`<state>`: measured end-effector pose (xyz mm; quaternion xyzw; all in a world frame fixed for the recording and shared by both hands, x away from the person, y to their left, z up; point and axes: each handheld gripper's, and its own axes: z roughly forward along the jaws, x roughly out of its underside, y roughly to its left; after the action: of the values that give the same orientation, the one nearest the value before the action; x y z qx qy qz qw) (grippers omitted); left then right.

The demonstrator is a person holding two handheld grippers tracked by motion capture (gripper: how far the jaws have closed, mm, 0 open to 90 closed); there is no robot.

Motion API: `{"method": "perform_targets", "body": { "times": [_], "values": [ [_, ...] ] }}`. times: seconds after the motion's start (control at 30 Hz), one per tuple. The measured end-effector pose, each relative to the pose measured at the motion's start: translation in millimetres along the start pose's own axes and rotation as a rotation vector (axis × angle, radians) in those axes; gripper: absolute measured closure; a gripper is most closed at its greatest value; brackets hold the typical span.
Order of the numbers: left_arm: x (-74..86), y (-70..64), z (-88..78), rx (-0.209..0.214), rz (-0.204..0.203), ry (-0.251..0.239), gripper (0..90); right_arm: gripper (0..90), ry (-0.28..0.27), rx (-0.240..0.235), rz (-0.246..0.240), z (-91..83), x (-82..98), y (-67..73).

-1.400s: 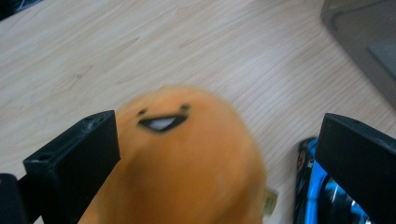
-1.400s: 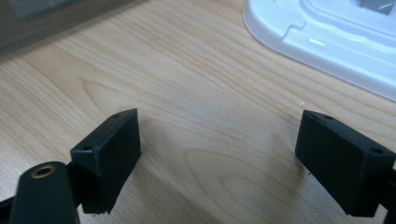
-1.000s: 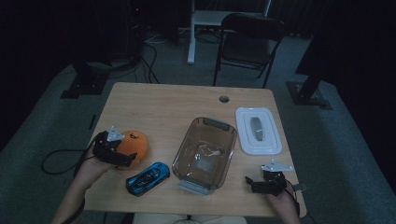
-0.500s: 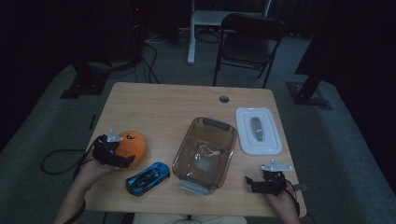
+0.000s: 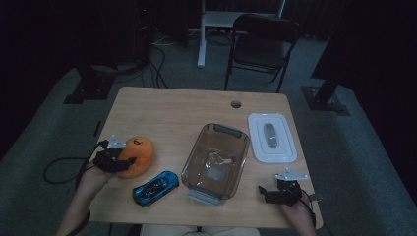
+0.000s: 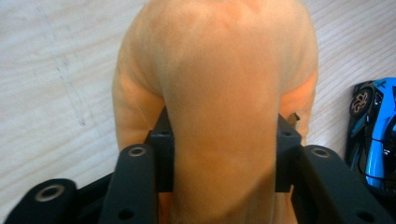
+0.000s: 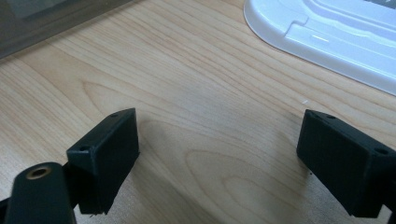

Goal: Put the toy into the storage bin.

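An orange plush toy [image 5: 138, 155] lies on the wooden table [image 5: 182, 110] at the front left. My left gripper [image 5: 124, 161] has just been closing its jaws on it. In the left gripper view the black pads [image 6: 161, 158] press into both sides of the orange plush toy [image 6: 219, 93] and dent it. My right gripper [image 5: 268, 192] rests at the front right corner. Its jaws stand wide open over bare wood in the right gripper view, where the right gripper [image 7: 219, 158] holds nothing.
A blue toy car [image 5: 155, 187] lies just right of the plush. A clear rectangular container [image 5: 216, 162] sits mid-table, with its white lid [image 5: 272, 137] to the right. A small round hole [image 5: 236, 104] is in the table's far side. A dark chair [image 5: 263, 42] stands behind.
The left gripper has shut around the orange plush toy, which it earlier only flanked. The right gripper has stayed in place.
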<state>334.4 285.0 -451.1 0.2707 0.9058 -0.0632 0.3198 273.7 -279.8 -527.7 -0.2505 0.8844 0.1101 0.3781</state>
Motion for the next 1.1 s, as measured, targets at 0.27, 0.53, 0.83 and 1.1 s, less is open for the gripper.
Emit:
{"method": "perform_targets", "body": {
  "times": [0.27, 0.53, 0.83, 1.1],
  "values": [
    [-12.3, 0.6, -16.4, -0.012, 0.004, -0.040, 63.4, 12.4, 0.000, 0.001, 0.001, 0.0, 0.0, -0.1],
    [-30.1, -5.3, -27.2, -0.001, 0.045, -0.057, 63.5, 12.4, 0.000, 0.001, 0.001, 0.0, 0.0, -0.1],
    [-52.2, -17.1, -32.2, 0.022, 0.077, -0.082, 63.5, 12.4, 0.000, 0.002, 0.002, 0.0, 0.0, -0.1],
    [-78.2, -29.6, -38.3, 0.053, 0.122, -0.112, 63.4, 12.4, 0.000, 0.002, 0.002, 0.0, 0.0, -0.1]
  ]
}}
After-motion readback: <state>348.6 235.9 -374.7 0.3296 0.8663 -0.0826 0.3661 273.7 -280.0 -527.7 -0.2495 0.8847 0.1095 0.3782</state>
